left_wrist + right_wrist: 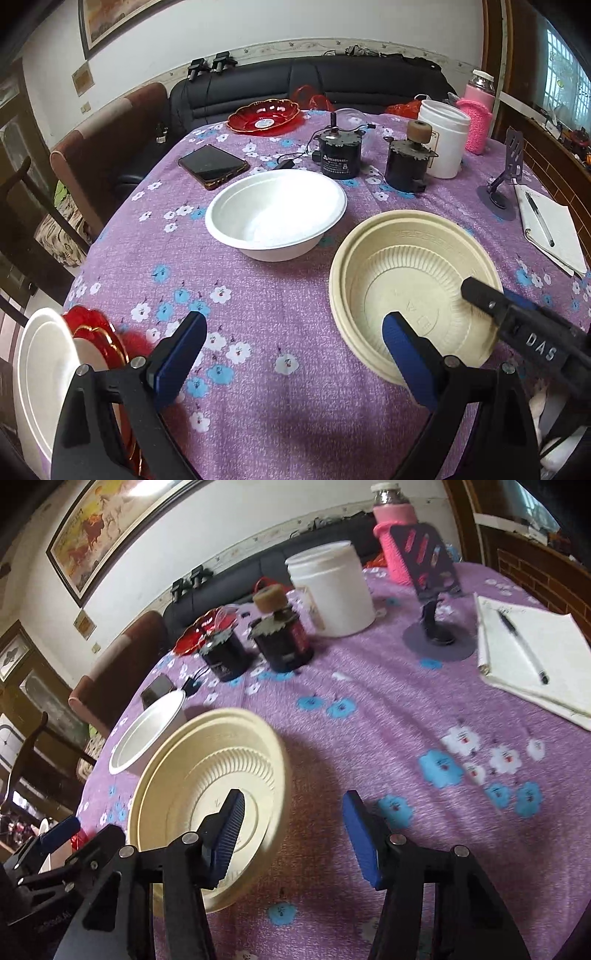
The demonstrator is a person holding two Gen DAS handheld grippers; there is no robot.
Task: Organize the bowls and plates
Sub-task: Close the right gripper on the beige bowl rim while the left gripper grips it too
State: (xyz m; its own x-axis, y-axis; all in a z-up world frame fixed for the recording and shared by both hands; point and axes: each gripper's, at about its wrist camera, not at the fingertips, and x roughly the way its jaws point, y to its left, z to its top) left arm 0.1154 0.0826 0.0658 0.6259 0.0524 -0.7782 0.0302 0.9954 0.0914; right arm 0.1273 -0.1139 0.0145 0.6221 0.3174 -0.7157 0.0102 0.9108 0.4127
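Right wrist view shows our right tongs [291, 834] open astride the near rim of the beige bowl [207, 775], the pads not yet pressing; our left tongs [295, 350] stand open and empty over the cloth. We judge the grasping step is in hand, and next the tongs must close on the rim. The white bowl [275, 212] waits farther on the purple flowered surface [258, 295], with a dark sofa [332, 81] behind.

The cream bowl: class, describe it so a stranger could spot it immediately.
Start at the purple flowered tablecloth. Near its front edge, right of the white bowl, sits the cream bowl. Unlike its smooth white neighbour, it has ribbed inner walls.
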